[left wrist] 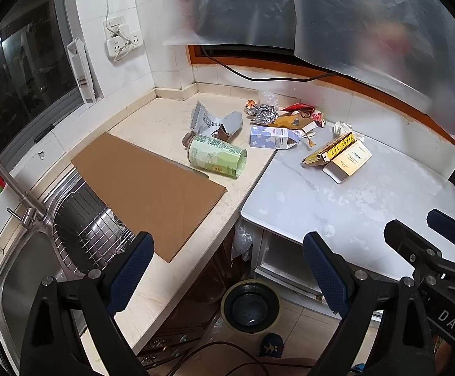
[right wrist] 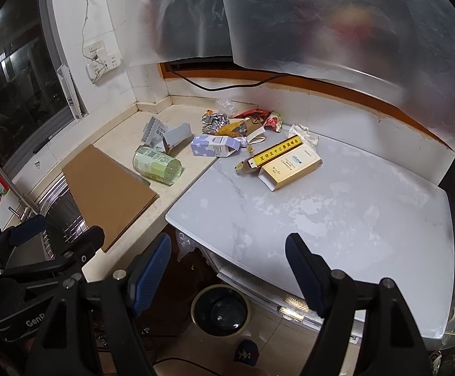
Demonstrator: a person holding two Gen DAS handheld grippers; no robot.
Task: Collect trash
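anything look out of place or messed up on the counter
Yes. A green cup lies tipped on its side beside the cardboard sheet, which overhangs the sink. Torn wrappers and a crushed milk carton are scattered behind it.

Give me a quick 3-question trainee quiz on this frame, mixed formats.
1. True or false: the green cup stands upright on the counter.
2. Multiple choice: the brown cardboard sheet partly overhangs what? A) the sink B) the white table C) the bin
3. Fill in: the jaws of the left hand-held gripper and the right hand-held gripper are both ____ and hold nothing.

Key: 1. False, it lies on its side beside the cardboard. 2. A. 3. open.
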